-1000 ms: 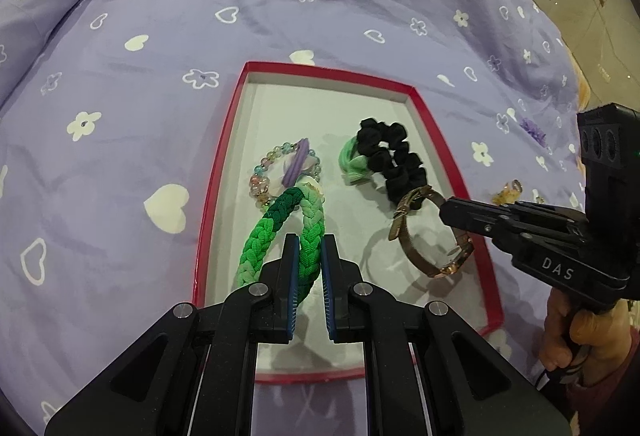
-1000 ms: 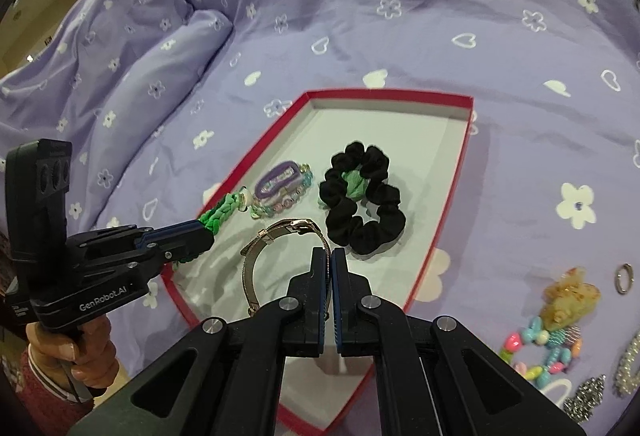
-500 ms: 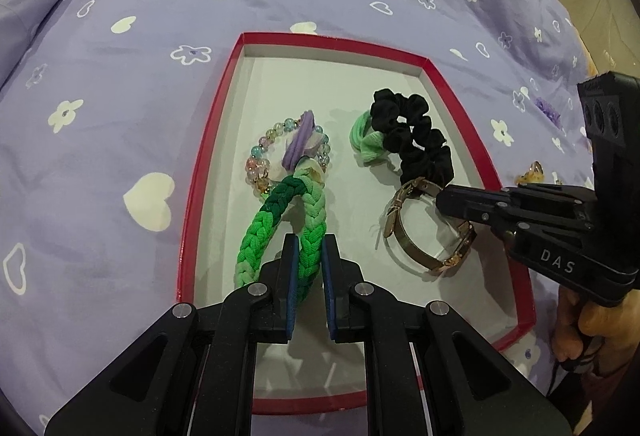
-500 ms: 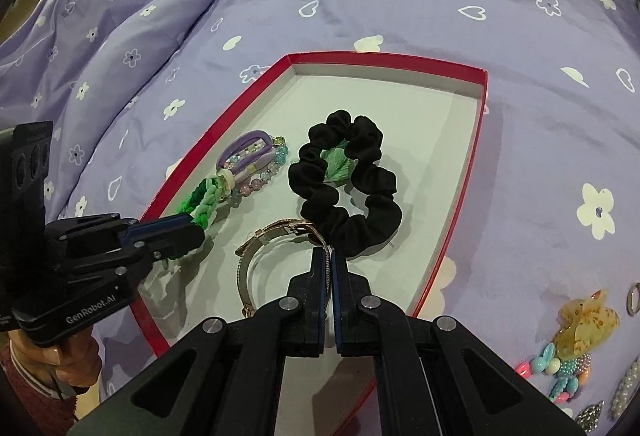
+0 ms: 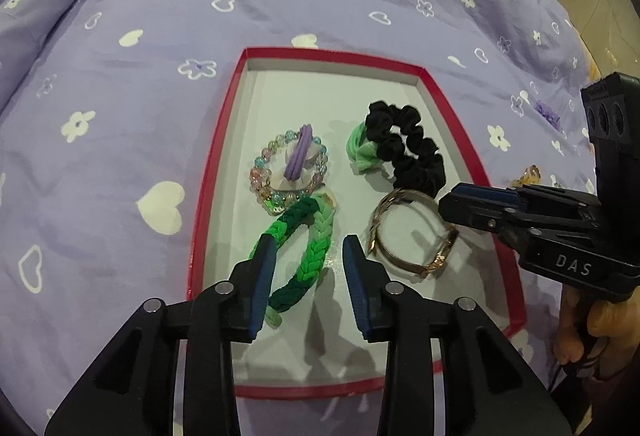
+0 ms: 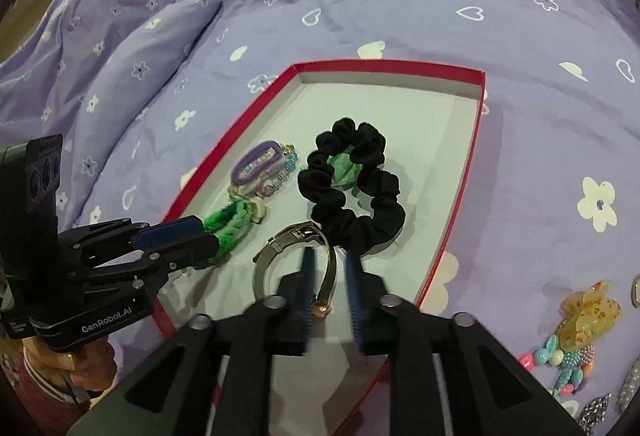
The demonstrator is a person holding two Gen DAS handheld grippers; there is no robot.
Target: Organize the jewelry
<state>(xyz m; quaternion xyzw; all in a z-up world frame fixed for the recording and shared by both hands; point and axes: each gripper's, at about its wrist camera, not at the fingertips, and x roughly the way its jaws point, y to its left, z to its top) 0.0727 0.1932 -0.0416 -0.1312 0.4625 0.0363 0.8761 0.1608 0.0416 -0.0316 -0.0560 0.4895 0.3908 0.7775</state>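
A red-rimmed tray lies on the purple bedspread. In it lie a green braided band, a beaded bracelet with a purple tie, a black scrunchie over a mint tie, and a rose-gold watch. My left gripper is open, its fingers either side of the green band lying on the tray floor. My right gripper is open around the watch strap.
More jewelry lies on the bedspread right of the tray: an amber bow clip, colourful bead pieces, a ring and sparkly clips. A folded ridge of the purple quilt rises at the far left.
Both grippers have opened: the left let go of the green braided band, the right let go of the watch. Both pieces now lie in the tray.
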